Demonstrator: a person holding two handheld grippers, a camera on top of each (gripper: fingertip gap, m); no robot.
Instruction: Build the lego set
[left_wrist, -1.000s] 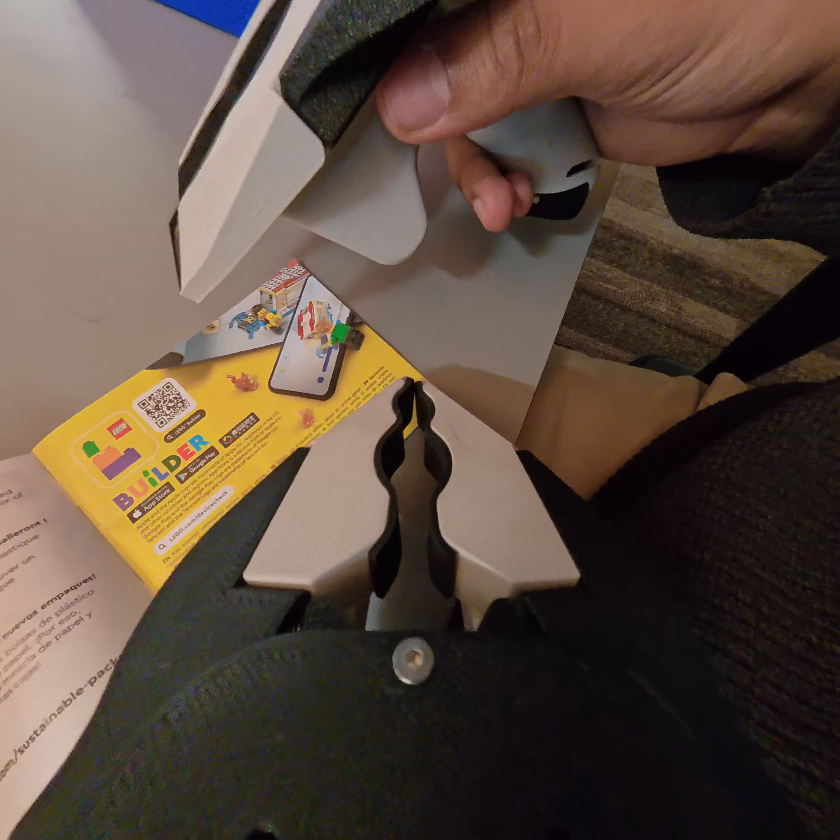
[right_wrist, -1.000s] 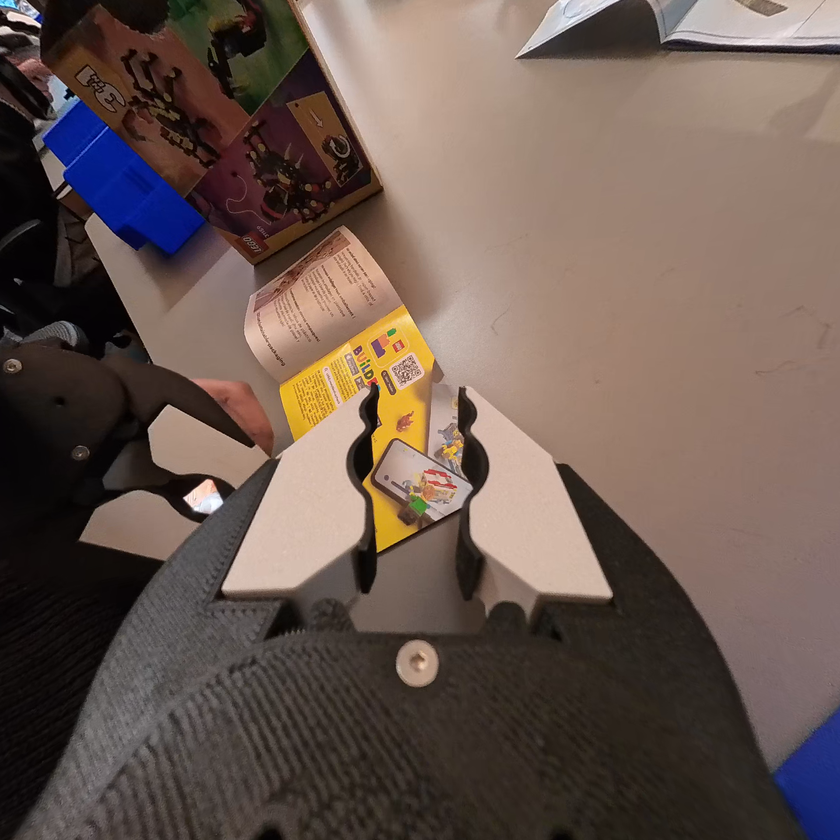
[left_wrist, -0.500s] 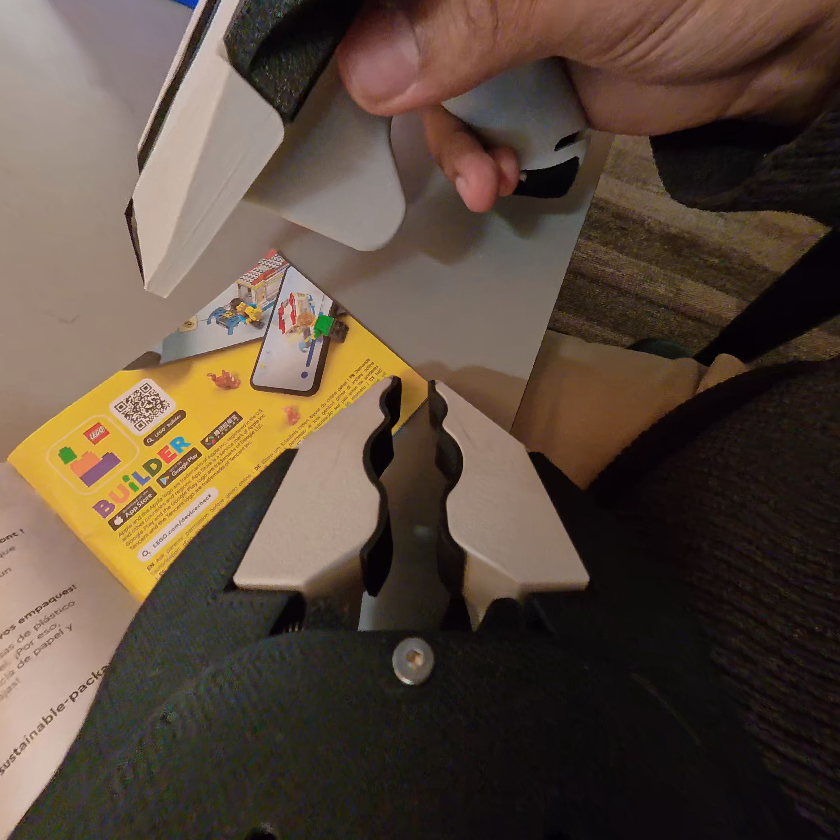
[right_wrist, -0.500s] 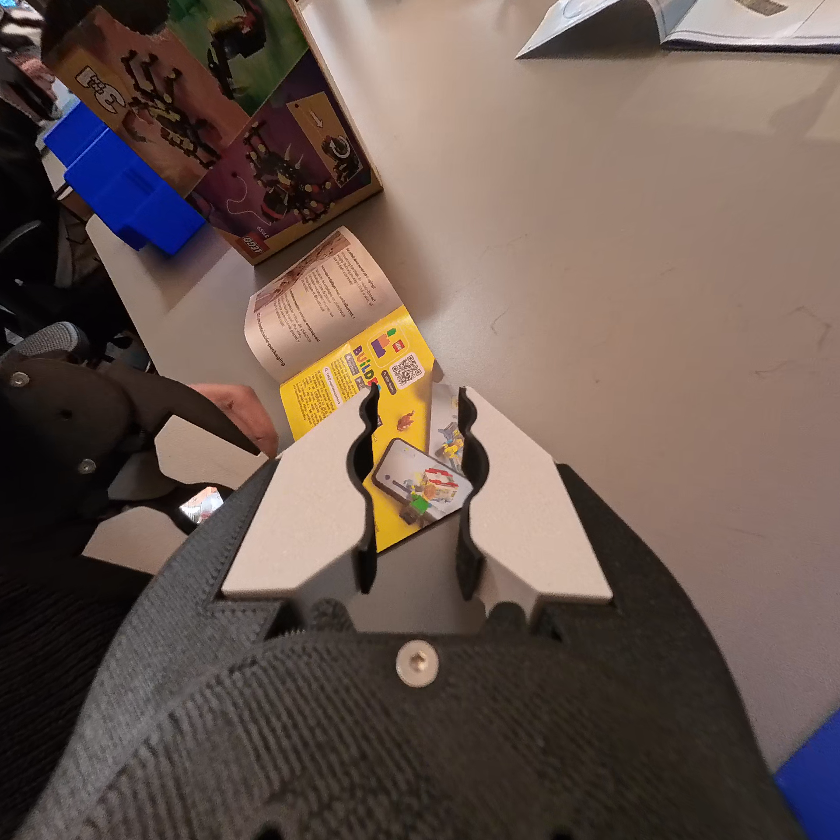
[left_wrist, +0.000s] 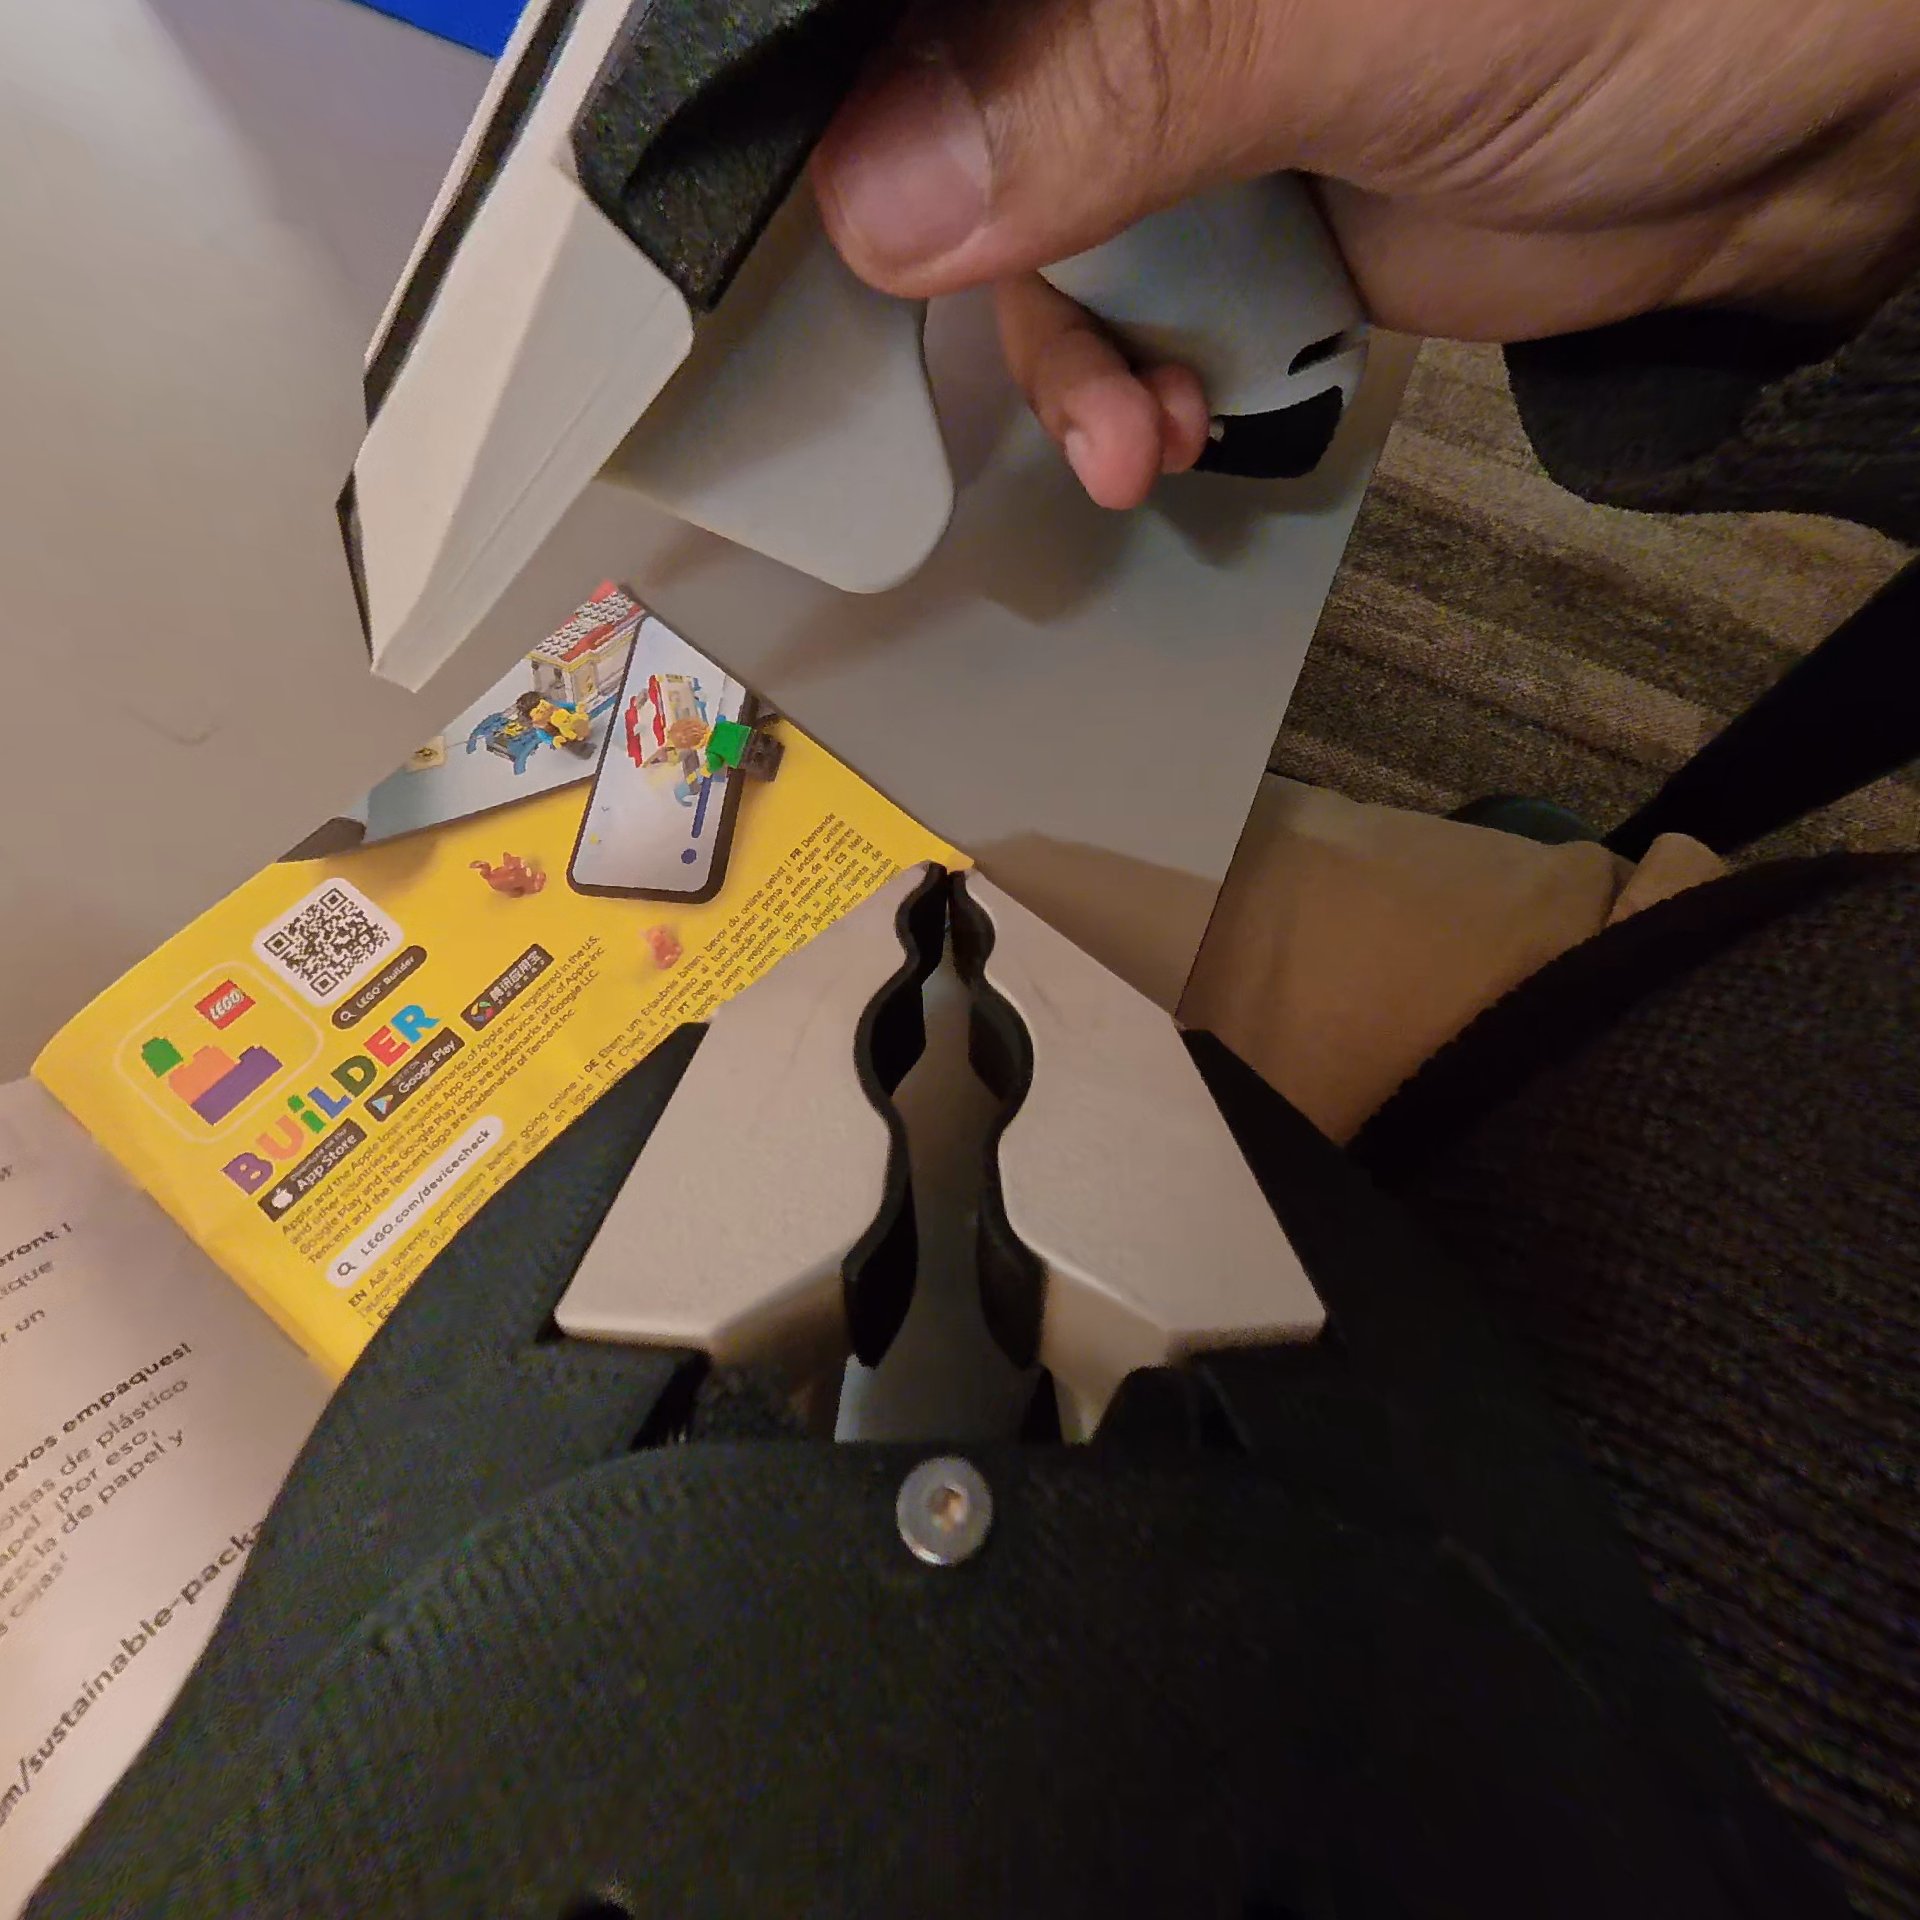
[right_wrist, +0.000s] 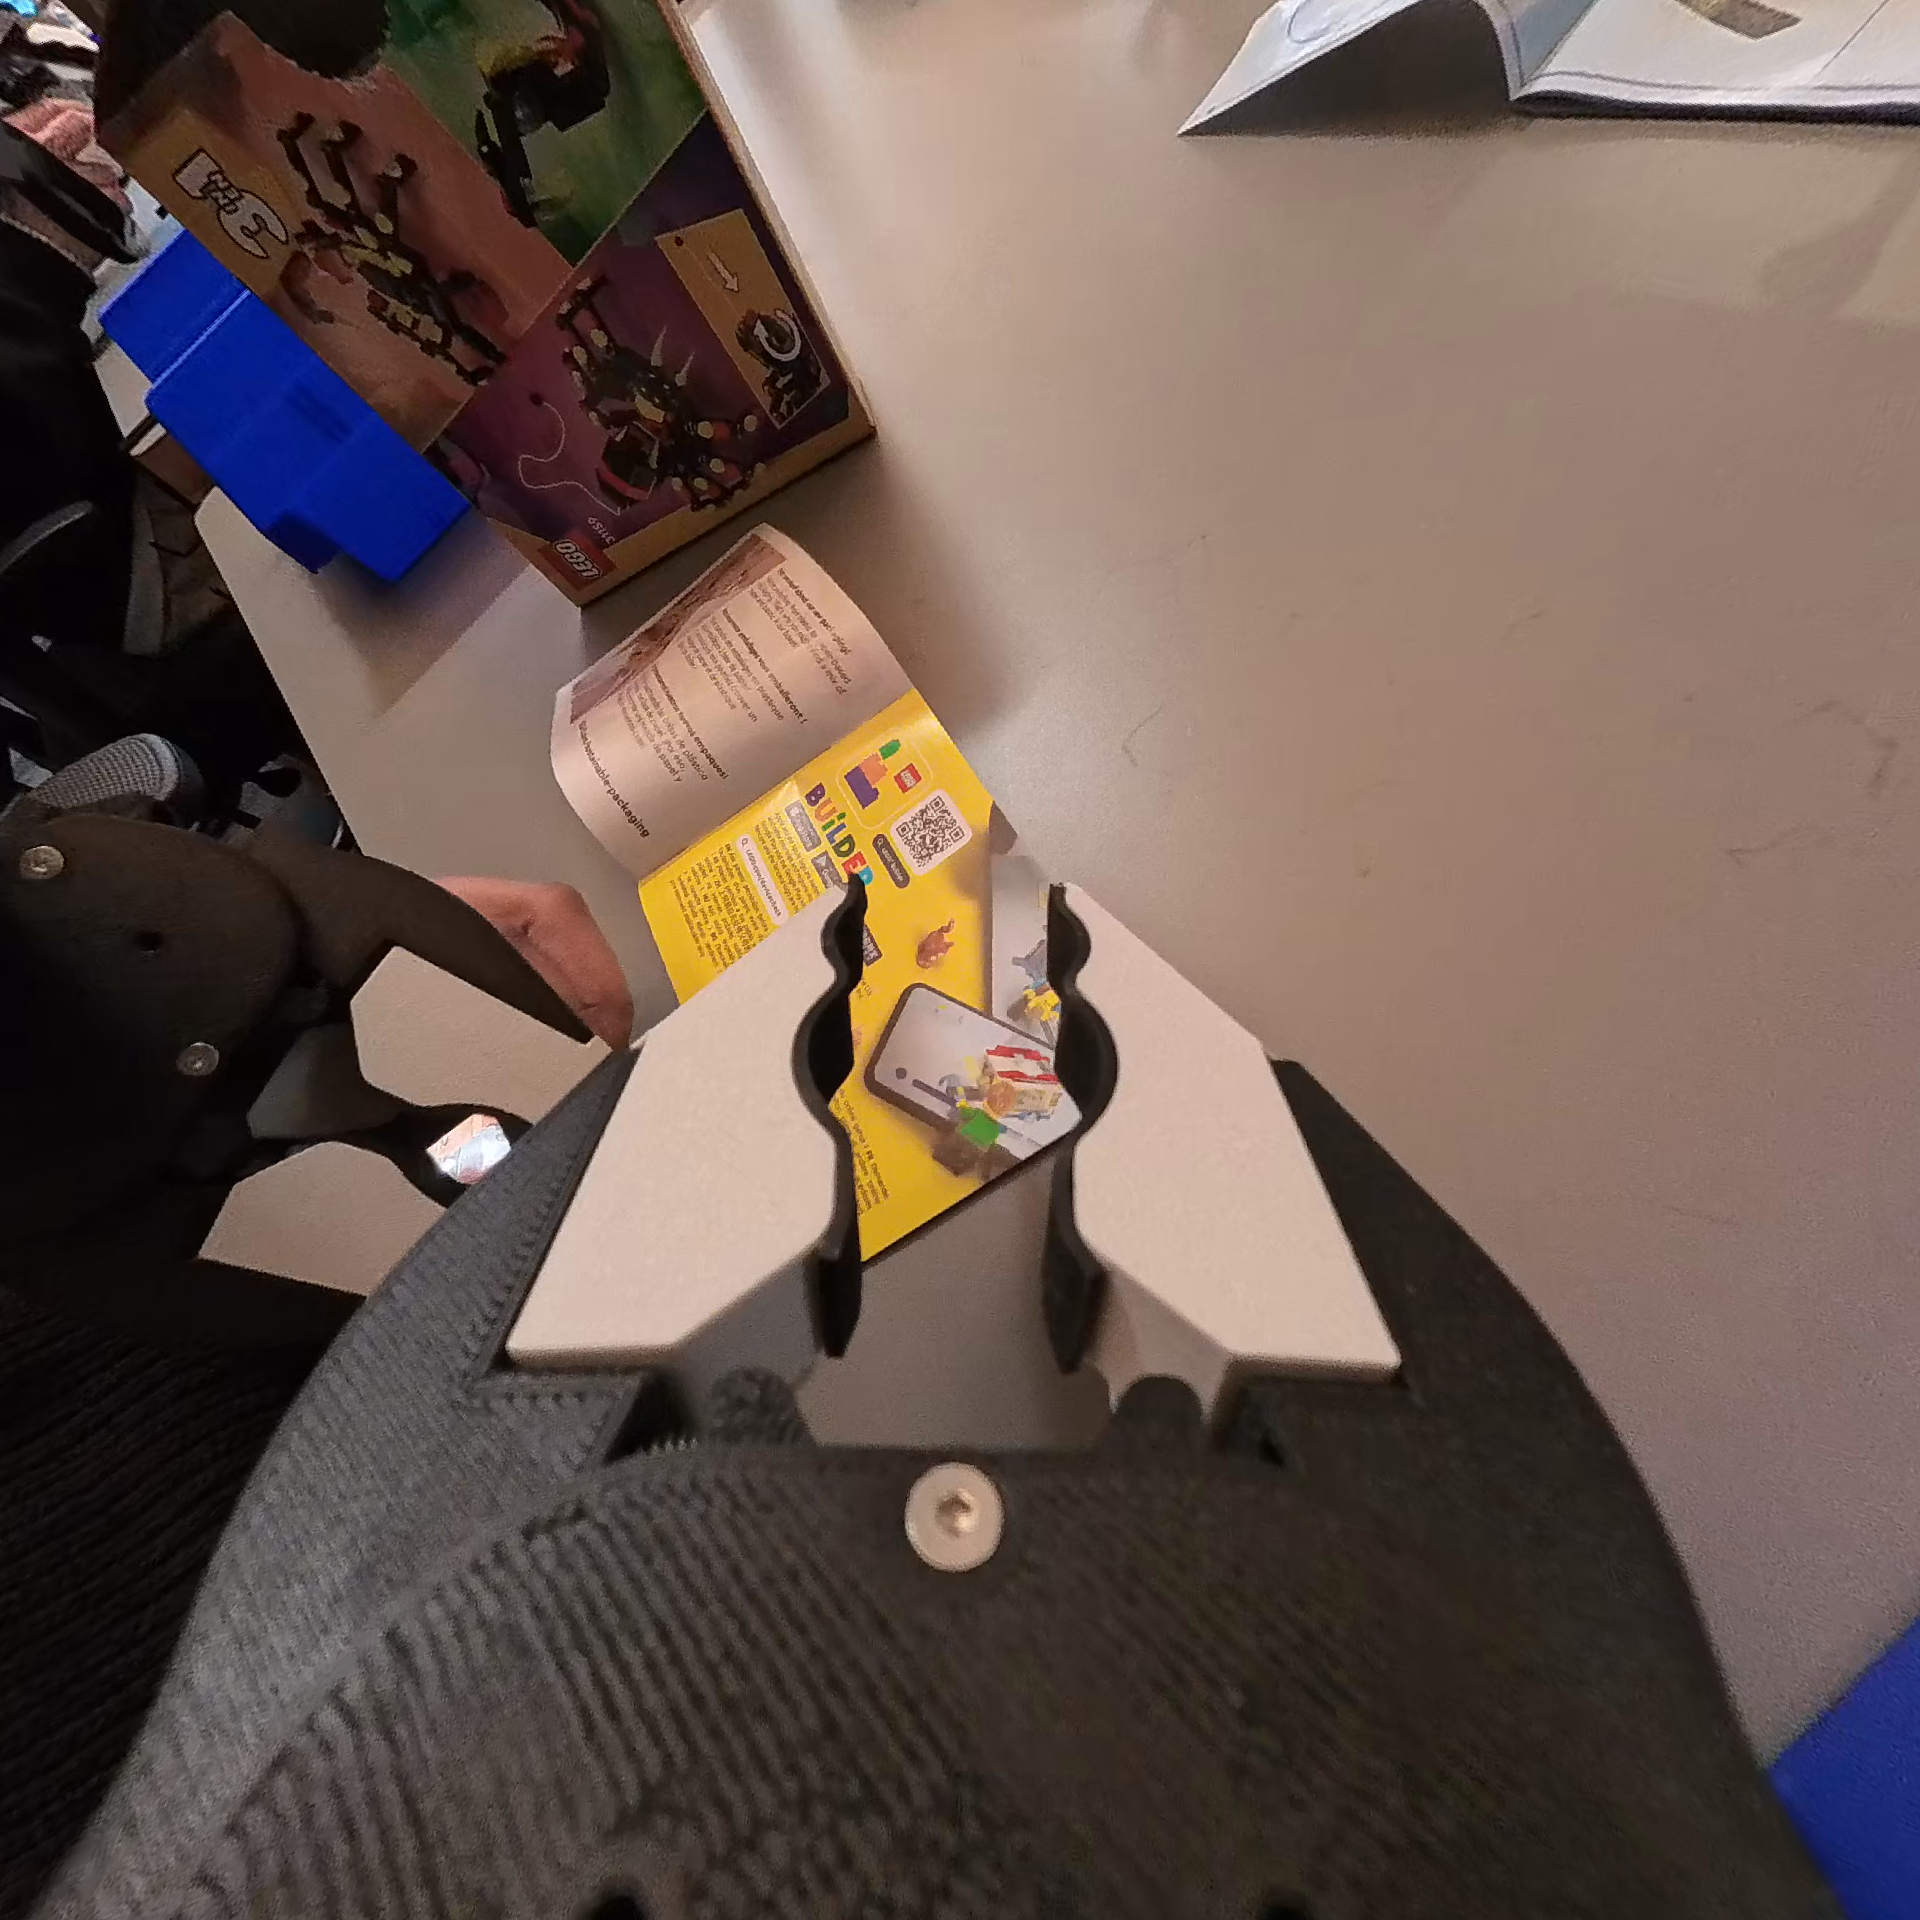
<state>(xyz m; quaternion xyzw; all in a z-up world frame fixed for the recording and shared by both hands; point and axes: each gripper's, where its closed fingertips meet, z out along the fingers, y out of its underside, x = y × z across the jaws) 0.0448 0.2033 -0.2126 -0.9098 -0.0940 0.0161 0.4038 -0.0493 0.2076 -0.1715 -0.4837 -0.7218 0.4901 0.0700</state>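
Note:
A yellow and white instruction booklet (left_wrist: 436, 997) lies open and flat on the grey table (left_wrist: 1091, 707), near its front edge. My left gripper (left_wrist: 948, 885) is shut, its tips meeting just over the booklet's near corner; I cannot tell whether they touch the paper. My right gripper (right_wrist: 956, 896) is open and empty, hovering over the booklet (right_wrist: 914, 831) with the printed phone picture between its fingers. It also shows in the left wrist view, held by a hand (left_wrist: 1351, 135), with one grey finger (left_wrist: 499, 416) above the booklet. The left gripper's black body (right_wrist: 156, 987) shows at the left of the right wrist view.
A lego set box (right_wrist: 499, 260) stands at the back left with a blue bin (right_wrist: 291, 436) beside it. A second open booklet (right_wrist: 1610, 62) lies at the far right. A blue edge (right_wrist: 1849, 1787) shows at the bottom right. Carpet (left_wrist: 1558, 644) lies beyond the table edge. The tips of one gripper are about 10 centimetres away from the tips of the other.
My left gripper's fingers parted a little half a second ago and have closed again at the booklet's corner. The right gripper has stayed open over the booklet.

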